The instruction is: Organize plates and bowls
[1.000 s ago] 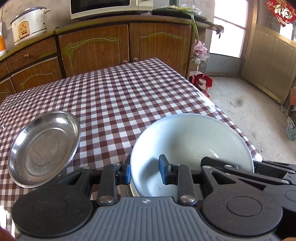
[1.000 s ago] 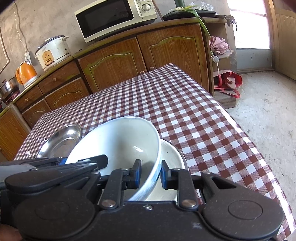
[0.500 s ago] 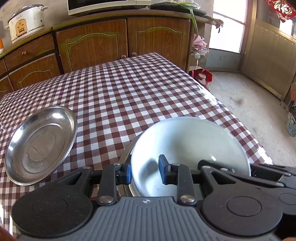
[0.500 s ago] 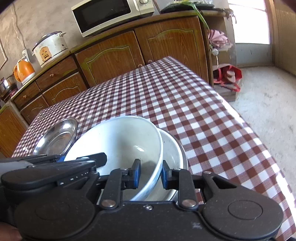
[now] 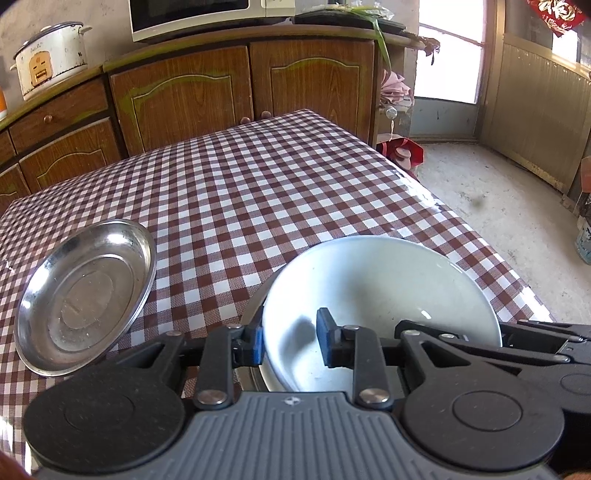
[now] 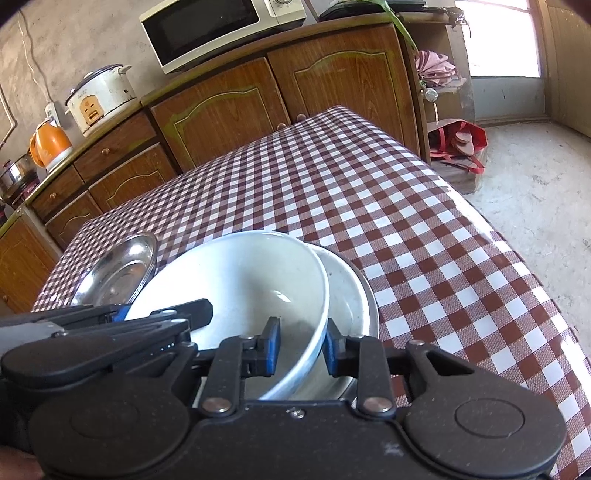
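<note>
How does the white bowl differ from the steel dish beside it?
The white bowl is deep and tilted, and sits in another dish; the steel dish is shallow and rests alone on the checked cloth. Both grippers reach to the bowl's rim; nothing touches the steel dish. Both are round and empty.

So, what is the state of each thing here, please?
white bowl: tilted, nested in lower dish.
steel plate: empty, lying apart on table.
left gripper: shut on white bowl's rim.
right gripper: jaws just opening, bowl rim between them.
cabinet doors: closed.
microwave: door closed.
</note>
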